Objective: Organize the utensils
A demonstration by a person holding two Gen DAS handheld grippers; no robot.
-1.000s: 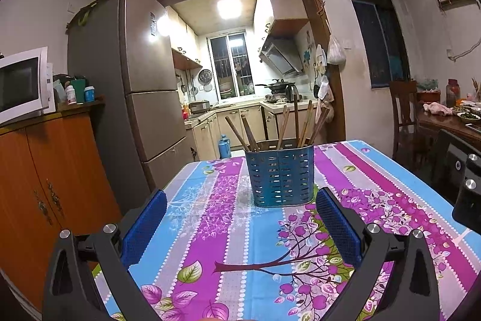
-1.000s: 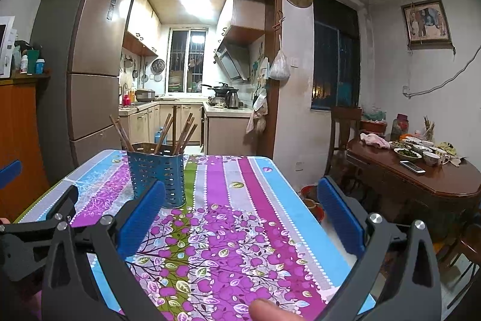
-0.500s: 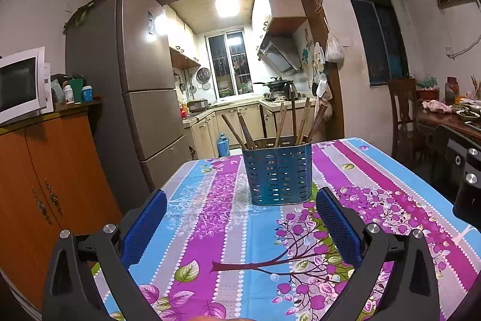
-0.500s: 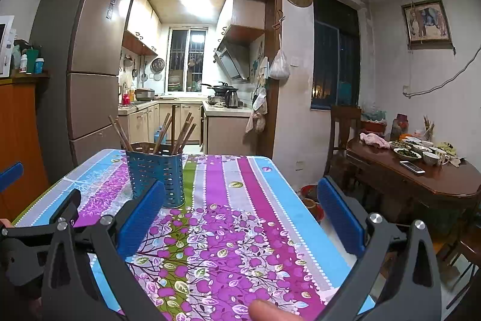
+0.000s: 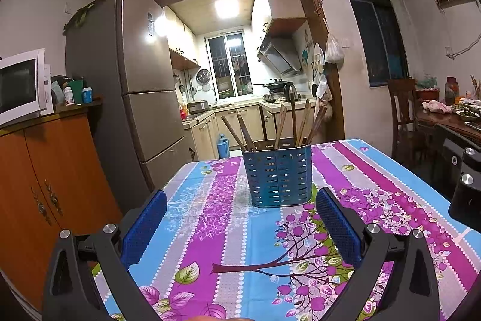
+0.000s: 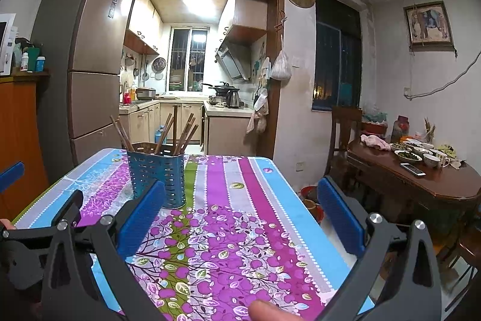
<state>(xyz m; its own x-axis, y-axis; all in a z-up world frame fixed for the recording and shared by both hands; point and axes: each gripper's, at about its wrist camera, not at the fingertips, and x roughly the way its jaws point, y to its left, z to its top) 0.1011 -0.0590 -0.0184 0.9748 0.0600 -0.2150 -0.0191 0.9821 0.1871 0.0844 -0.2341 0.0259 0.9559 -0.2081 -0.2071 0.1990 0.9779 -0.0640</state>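
Now we face the blue holder (image 5: 278,175) of chopsticks (image 5: 293,122).
Near it, our left tool (image 5: 240,223) and right tool (image 6: 240,211) hover released, empty.

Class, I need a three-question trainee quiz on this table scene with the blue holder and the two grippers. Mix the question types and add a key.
1. True or false: the chopsticks lie flat on the tablecloth.
2. Multiple choice: the blue holder is (A) tipped over, (B) upright on the table, (C) held by a gripper.
3. Fill in: the jaws of the left gripper and the right gripper are both ____.

Key: 1 false, they stand in the holder; 2 B; 3 open.
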